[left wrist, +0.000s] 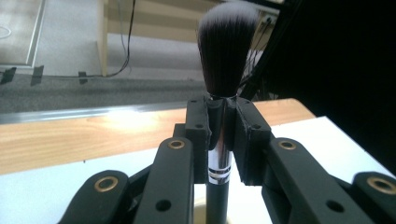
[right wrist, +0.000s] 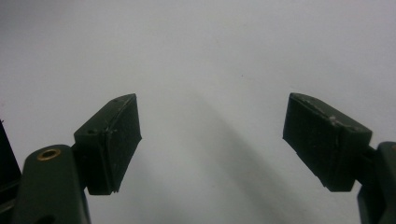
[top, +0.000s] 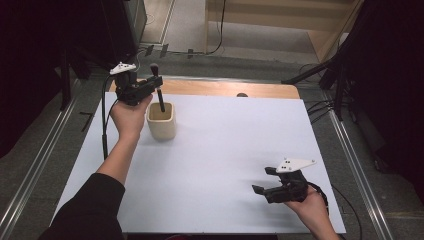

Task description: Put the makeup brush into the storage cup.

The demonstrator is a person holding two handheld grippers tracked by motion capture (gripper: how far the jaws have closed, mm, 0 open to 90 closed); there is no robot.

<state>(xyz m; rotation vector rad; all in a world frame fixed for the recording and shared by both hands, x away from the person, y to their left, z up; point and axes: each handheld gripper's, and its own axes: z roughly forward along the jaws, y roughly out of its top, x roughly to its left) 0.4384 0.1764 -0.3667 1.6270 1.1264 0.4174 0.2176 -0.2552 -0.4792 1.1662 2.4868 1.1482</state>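
A makeup brush (top: 158, 86) with a dark bristle head and black handle stands upright, its lower end inside a cream cup (top: 161, 121) at the table's far left. My left gripper (top: 155, 85) is shut on the brush's silver ferrule, held just above the cup. In the left gripper view the brush (left wrist: 223, 70) rises between the pads (left wrist: 200, 135), which press on it from both sides. My right gripper (top: 257, 190) rests low near the front right of the white table, and in its own view the right gripper (right wrist: 210, 144) is open with nothing between its pads.
The white table top (top: 220, 150) has a wooden strip (top: 220, 89) along its far edge. Metal rails (top: 350, 150) run along both sides. Cables (top: 218, 30) lie on the floor beyond the table, and a black cable (top: 104, 115) hangs from the left gripper.
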